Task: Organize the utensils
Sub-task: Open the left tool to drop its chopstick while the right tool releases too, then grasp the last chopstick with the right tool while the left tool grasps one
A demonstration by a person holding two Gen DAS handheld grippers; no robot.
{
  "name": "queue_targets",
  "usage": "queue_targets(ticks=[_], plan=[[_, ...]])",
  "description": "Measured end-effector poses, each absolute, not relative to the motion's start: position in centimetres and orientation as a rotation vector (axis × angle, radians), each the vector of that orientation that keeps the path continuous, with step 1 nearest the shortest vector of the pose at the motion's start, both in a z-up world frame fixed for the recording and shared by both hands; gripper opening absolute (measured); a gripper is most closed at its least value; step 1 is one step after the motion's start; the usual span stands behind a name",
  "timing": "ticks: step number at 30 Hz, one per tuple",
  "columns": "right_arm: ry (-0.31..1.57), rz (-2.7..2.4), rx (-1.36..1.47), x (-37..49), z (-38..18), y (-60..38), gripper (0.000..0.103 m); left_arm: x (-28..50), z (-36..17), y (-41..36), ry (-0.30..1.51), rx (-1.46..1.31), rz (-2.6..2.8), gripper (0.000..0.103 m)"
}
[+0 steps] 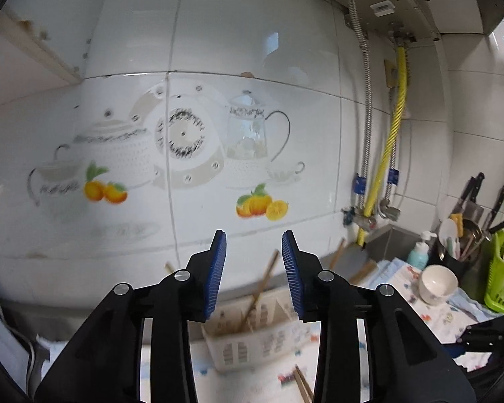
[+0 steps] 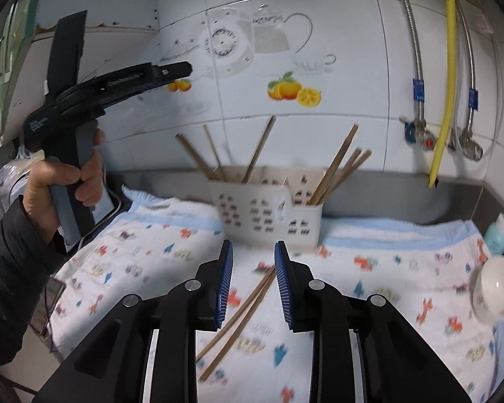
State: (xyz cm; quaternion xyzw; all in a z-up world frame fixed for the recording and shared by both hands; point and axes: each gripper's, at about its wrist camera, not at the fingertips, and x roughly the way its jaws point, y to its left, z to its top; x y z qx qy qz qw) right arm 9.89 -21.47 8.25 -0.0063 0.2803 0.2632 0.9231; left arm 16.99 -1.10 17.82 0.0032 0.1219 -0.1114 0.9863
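A white slotted utensil caddy [image 2: 268, 208] stands on the patterned cloth [image 2: 386, 268] against the tiled wall. Several wooden chopsticks lean in it, some on its left side [image 2: 215, 154] and some on its right [image 2: 339, 168]. A loose pair of chopsticks [image 2: 238, 315] lies flat on the cloth, and my right gripper [image 2: 253, 258] is just above it, open, pads clear of the sticks. My left gripper [image 1: 253, 245] is open and empty, hovering above the caddy [image 1: 252, 336]. From the right wrist view, the left gripper [image 2: 184, 67] sits high at the left in a person's hand [image 2: 67, 181].
A white bowl [image 2: 497, 288] and a blue soap bottle [image 2: 500, 228] stand at the cloth's right edge. Farther right are a dark holder with knives and utensils [image 1: 463, 245] and a green rack [image 1: 502, 278]. A yellow hose [image 2: 448, 67] and valves run down the wall.
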Motion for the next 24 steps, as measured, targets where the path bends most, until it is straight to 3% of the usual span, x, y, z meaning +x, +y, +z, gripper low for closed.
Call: queue_targets(ticks=[8, 24], plan=[[0.643, 0.574, 0.010, 5.1, 4.9, -21.4, 0.025, 10.1, 13.6, 1.1, 0.330, -0.007, -0.147, 0.045], [0.805, 0.500, -0.007, 3.7, -5.3, -17.2, 0.025, 5.1, 5.7, 3.4, 0.475, -0.089, -0.083, 0.050]])
